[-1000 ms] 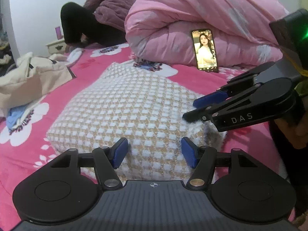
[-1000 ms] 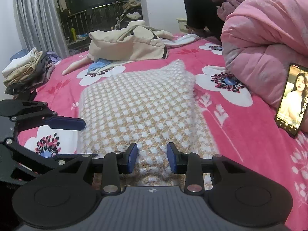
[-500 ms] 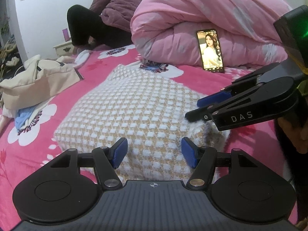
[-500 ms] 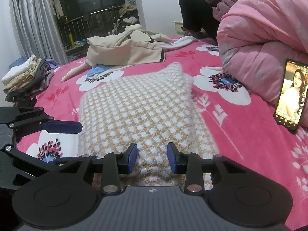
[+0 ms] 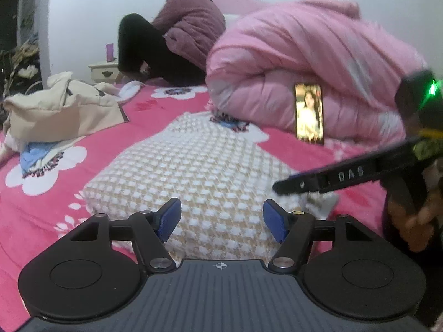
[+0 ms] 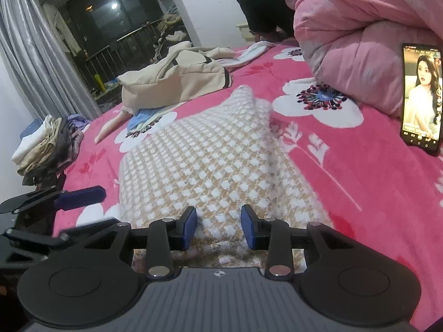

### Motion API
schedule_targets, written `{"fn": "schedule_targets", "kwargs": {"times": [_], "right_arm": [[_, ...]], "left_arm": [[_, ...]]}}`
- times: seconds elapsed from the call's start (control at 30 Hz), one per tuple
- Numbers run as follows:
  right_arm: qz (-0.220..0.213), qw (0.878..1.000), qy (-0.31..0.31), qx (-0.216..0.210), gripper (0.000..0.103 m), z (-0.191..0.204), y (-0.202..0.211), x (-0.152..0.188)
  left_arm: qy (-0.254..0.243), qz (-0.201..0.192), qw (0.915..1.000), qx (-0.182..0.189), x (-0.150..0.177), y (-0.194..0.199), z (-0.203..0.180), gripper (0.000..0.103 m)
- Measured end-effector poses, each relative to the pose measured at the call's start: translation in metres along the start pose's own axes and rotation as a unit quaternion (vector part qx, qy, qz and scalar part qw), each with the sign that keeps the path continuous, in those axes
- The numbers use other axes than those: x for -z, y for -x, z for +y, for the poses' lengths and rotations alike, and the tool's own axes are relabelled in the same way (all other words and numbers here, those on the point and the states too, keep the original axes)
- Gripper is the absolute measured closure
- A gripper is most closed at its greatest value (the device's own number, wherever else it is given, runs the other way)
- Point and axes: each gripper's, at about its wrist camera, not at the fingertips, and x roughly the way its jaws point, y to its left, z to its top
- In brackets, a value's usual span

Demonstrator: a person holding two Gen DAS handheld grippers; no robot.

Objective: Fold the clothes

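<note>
Left tongs [image 5: 221, 222] sit wide apart with nothing between the blue pads, just over the near edge of the checkered knit top [image 5: 193, 171]. Right tongs [image 6: 218, 227] are partly apart too, pads either side of a raised bit of that top's near hem, not pinching it as far as the view shows. The top lies folded flat mid-bed on the pink flower bedspread [image 6: 360, 182]. At 2 o'clock a phone [image 6: 421, 98] leans on the rolled pink duvet [image 5: 304, 63]; at 10 o'clock a beige jacket [image 6: 177, 80]; at 12 a person [image 5: 177, 36] sits.
</note>
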Motion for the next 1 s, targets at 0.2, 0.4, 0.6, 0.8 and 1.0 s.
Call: {"fn": "schedule_targets", "kwargs": {"times": [0.2,0.4,0.6,0.8,1.0], "right_arm": [[0.002,1.000,0.005,0.007,0.065,0.004,-0.001,-0.001],[0.001,0.999,0.031,0.023,0.065,0.012,0.001,0.000],[-0.020,0.997,0.071,0.035,0.065,0.027,0.009,-0.019],[-0.034,0.993,0.103,0.052,0.065,0.036,0.006,-0.043],[0.052,0.991,0.105,0.069,0.065,0.024,-0.025,-0.036]], "left_arm": [[0.045,-0.022,0.9988,-0.005,-0.019,0.003,0.018,0.036],[0.053,0.031,0.9964,-0.059,-0.061,-0.042,0.027,0.034],[0.046,0.104,0.9841,-0.136,-0.059,-0.086,0.024,0.036],[0.067,0.129,0.9762,-0.161,-0.047,-0.091,0.023,0.036],[0.070,0.148,0.9725,-0.165,-0.048,-0.097,0.021,0.036]]}}
